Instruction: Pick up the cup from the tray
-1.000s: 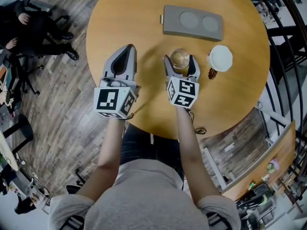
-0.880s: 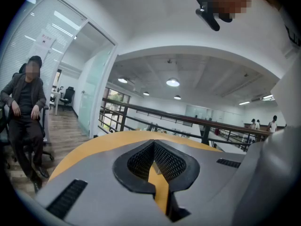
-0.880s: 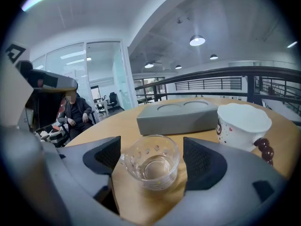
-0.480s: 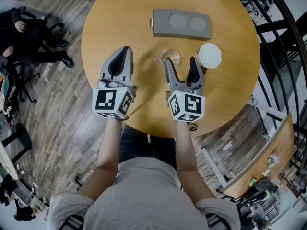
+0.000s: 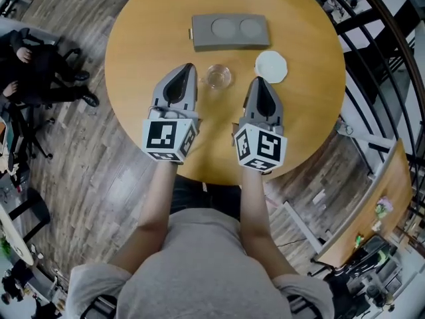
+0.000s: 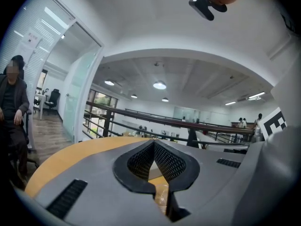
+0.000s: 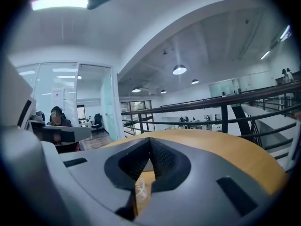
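Looks past the pickup, with cup [image 5: 218, 76] on table [image 5: 146, 38] off tray [image 5: 198, 33] and left gripper [image 5: 187, 68] and right gripper [image 5: 258, 82] jaws pressed together, empty; calls only for backing away.

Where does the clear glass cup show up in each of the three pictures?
Head view: the cup stands on the table, upper middle, just below the grey tray.
Left gripper view: bottom centre, a glassy patch in the slit under the closed jaws, probably the cup.
Right gripper view: low, left of centre, seen through the same kind of slit.
Shared landmark: the round wooden table.
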{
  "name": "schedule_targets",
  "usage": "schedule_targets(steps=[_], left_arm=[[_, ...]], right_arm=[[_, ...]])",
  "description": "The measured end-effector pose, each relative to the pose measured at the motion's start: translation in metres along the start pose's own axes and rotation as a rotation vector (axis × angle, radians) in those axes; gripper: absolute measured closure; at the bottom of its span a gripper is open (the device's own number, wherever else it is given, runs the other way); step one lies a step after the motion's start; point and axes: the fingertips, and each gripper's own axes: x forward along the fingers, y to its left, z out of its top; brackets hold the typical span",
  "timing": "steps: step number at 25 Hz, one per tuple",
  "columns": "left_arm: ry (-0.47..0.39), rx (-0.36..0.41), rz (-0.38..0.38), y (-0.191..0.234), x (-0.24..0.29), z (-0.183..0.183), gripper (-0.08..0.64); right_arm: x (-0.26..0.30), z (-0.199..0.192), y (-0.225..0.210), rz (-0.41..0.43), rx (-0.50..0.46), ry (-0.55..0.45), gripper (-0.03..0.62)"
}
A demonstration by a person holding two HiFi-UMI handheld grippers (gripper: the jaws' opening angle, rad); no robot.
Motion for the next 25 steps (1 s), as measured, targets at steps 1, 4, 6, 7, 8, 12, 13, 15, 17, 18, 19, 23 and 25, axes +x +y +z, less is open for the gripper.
schedule_targets(steps=[1,4,6,7,8,12,13,15,17,18,19,23,25], left_arm=[[-0.003,0.007,-0.008,-0.006,0.001,0.002,0.554],[-0.011,0.02,-0.033,-0.02,0.003,0.007,0.554],[-0.012,0.032,-0.049,-0.028,0.005,0.011,0.554],[-0.013,0.038,-0.056,-0.032,0.005,0.013,0.554],[-0.015,0.043,-0.061,-0.034,0.006,0.015,0.554],[-0.021,0.052,-0.071,-0.041,0.006,0.021,0.554],[-0.022,0.052,-0.073,-0.042,0.007,0.022,0.554],[-0.022,0.05,-0.078,-0.045,0.008,0.023,0.554],[-0.023,0.055,-0.086,-0.048,0.01,0.024,0.554],[-0.023,0.06,-0.09,-0.049,0.011,0.025,0.554],[-0.022,0.064,-0.093,-0.049,0.011,0.026,0.554],[-0.024,0.066,-0.09,-0.044,0.012,0.029,0.554],[-0.025,0.066,-0.088,-0.043,0.013,0.03,0.554]], right_arm=[[-0.003,0.004,-0.002,-0.004,-0.002,-0.006,0.588],[-0.008,0.01,-0.008,-0.011,0.006,-0.014,0.588],[-0.011,0.012,-0.011,-0.016,0.013,-0.014,0.588],[-0.013,0.012,-0.012,-0.018,0.014,-0.015,0.588],[-0.014,0.014,-0.013,-0.02,0.013,-0.016,0.588],[-0.017,0.02,-0.013,-0.016,0.008,-0.025,0.588],[-0.016,0.021,-0.013,-0.014,0.011,-0.027,0.588],[-0.016,0.023,-0.015,-0.009,0.017,-0.029,0.588],[-0.015,0.023,-0.016,-0.009,0.014,-0.028,0.588],[-0.015,0.023,-0.015,-0.009,0.012,-0.028,0.588],[-0.014,0.024,-0.015,-0.008,0.01,-0.028,0.588],[-0.012,0.027,-0.011,-0.001,-0.001,-0.029,0.588],[-0.01,0.029,-0.011,0.001,-0.007,-0.031,0.588]])
